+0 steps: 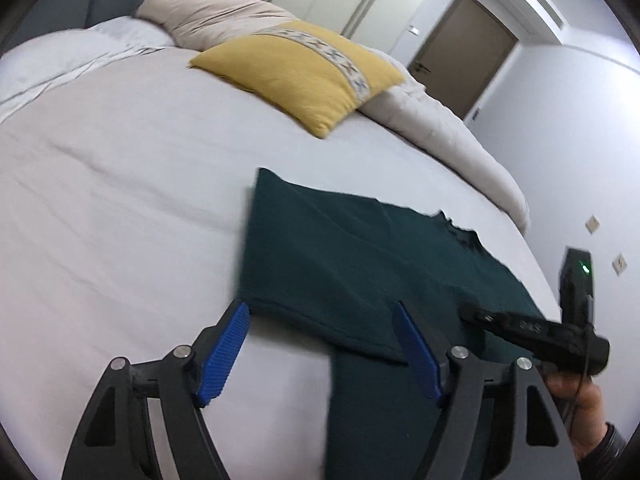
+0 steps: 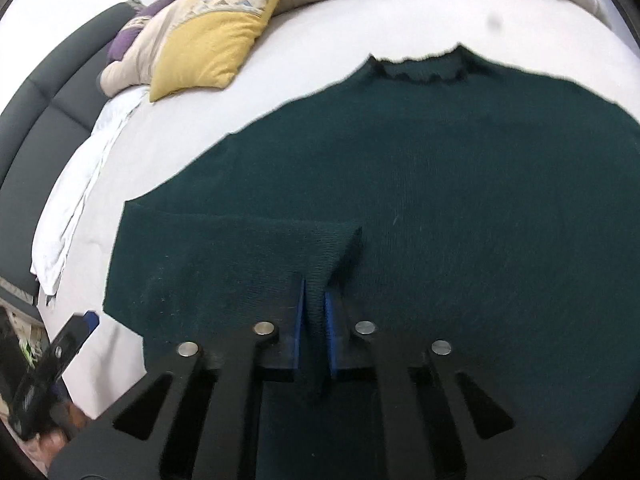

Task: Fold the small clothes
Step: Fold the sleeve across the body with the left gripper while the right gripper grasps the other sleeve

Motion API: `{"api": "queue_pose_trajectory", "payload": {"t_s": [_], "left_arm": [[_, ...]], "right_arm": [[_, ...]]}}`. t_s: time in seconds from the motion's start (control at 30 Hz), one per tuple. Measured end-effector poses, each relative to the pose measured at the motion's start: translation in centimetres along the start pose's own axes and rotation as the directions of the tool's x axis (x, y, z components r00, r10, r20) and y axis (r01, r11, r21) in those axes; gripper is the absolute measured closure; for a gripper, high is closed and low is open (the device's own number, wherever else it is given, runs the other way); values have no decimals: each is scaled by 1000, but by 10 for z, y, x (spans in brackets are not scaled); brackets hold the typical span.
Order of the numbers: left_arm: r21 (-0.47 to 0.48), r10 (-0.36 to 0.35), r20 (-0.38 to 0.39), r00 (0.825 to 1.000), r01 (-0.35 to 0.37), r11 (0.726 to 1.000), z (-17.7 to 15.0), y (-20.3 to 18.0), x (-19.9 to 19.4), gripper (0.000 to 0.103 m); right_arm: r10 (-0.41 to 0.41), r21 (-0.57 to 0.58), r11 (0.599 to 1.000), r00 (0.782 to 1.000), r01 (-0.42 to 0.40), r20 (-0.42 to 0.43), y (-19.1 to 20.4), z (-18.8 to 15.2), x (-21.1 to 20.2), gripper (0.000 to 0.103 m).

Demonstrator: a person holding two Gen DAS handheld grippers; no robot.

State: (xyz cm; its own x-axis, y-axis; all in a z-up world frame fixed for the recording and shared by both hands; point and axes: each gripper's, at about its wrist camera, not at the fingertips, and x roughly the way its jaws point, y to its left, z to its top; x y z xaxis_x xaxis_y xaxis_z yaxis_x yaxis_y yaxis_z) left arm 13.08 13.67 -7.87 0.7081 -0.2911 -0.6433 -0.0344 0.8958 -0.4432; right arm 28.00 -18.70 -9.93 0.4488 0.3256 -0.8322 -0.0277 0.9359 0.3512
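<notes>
Dark green knit sweater (image 2: 400, 184), ridge pinched in right tool (image 2: 314, 300), white sheet (image 1: 120, 200)

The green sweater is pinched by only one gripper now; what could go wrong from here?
1. The right gripper holds only a small ridge of the green sweater, so the knit may slip out when pulled.
2. The left gripper is open and grips nothing; a one-sided pull could drag the sweater askew across the white bed sheet.
</notes>
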Motion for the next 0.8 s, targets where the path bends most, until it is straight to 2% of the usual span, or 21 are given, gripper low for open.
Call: {"api": "queue_pose_trajectory", "payload": {"t_s": [0.17, 0.27, 0.33, 0.5, 0.73, 0.77, 0.8], "left_arm": [[-8, 14, 15, 1000, -14, 1000, 14, 6, 2, 27], [-1, 23, 16, 1000, -23, 1000, 27, 3, 10, 29], [10, 17, 5, 1000, -17, 1000, 36, -2, 20, 36], [56, 36, -49, 998, -33, 998, 49, -18, 55, 50], [137, 121, -113, 986, -106, 985, 63, -44, 108, 50], [156, 132, -126, 983, -112, 981, 62, -46, 115, 52], [173, 144, -142, 979, -118, 978, 60, -48, 122, 61]], "right_arm": [[6, -40, 999, 993, -2, 115, 1, 10, -43, 97], [-14, -21, 1000, 988, 17, 156, -27, 31, -66, 97], [-44, 6, 999, 985, 44, 166, -50, 41, -71, 97], [-91, 92, 993, 984, 78, 153, -106, 44, -69, 97], [-100, 120, 989, 984, 83, 147, -138, 50, -44, 97], [-103, 124, 989, 983, 84, 150, -139, 51, -41, 97], [-107, 128, 988, 983, 88, 149, -140, 50, -41, 97]]}}
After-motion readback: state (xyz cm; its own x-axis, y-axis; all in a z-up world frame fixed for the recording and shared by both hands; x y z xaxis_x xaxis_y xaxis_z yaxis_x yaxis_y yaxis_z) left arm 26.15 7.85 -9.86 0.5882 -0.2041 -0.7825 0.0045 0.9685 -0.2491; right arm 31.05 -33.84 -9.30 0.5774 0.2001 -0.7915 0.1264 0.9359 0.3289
